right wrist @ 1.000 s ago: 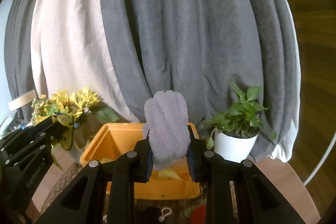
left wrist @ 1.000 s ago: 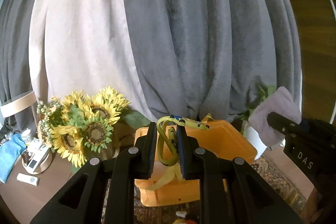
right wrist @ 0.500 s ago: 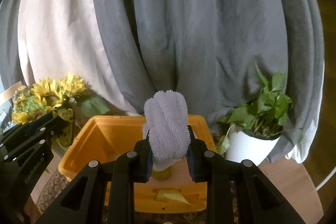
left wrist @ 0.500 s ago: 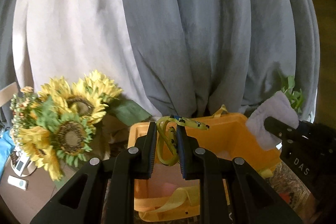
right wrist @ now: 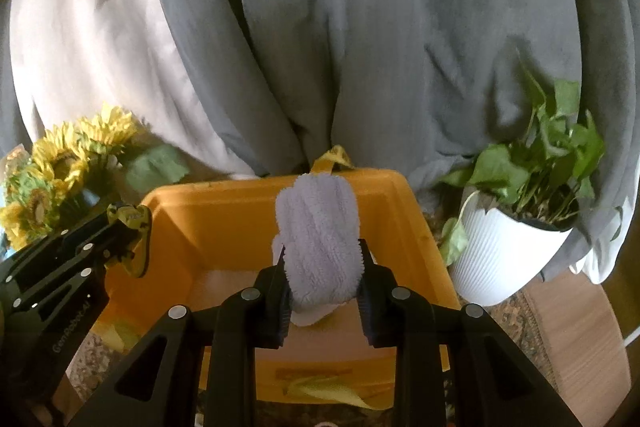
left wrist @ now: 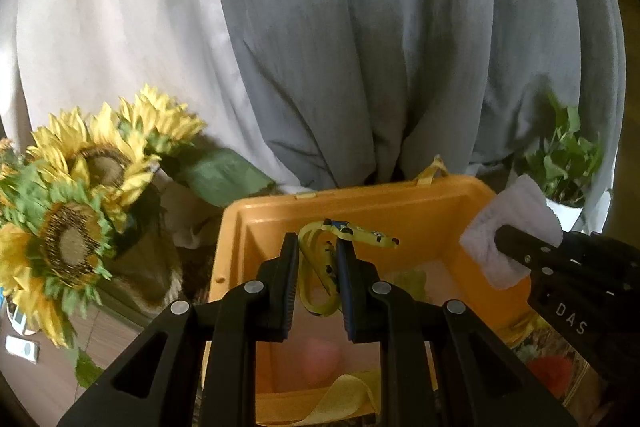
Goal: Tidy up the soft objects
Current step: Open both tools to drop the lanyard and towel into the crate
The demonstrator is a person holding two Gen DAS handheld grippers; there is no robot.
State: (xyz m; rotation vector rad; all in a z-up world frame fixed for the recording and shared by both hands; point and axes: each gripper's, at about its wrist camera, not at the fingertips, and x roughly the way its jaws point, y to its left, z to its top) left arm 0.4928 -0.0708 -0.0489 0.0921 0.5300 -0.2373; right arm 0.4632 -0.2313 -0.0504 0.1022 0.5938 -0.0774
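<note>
My left gripper [left wrist: 317,255] is shut on a yellow strap-like soft object [left wrist: 320,267] with blue and black markings, held over the open orange bin [left wrist: 360,195]. My right gripper [right wrist: 322,259] is shut on a fluffy pale lilac cloth [right wrist: 320,231], also above the orange bin [right wrist: 224,223]. Each gripper shows in the other's view: the right gripper [left wrist: 516,247] with the lilac cloth [left wrist: 516,215] at the bin's right side, the left gripper [right wrist: 120,231] at its left side. Inside the bin lie a pink soft object [left wrist: 322,359] and a pale green one [left wrist: 408,283].
Artificial sunflowers [left wrist: 80,211] stand left of the bin. A green plant in a white ribbed pot [right wrist: 508,259] stands to its right. Grey and white curtains [left wrist: 320,47] hang behind. Yellow ribbon [left wrist: 344,399] drapes over the bin's near rim. A patterned rug [right wrist: 532,319] covers the floor.
Both grippers have moved forward and down toward the orange bin, which now looks larger and lies under the fingertips. Each grip is unchanged.
</note>
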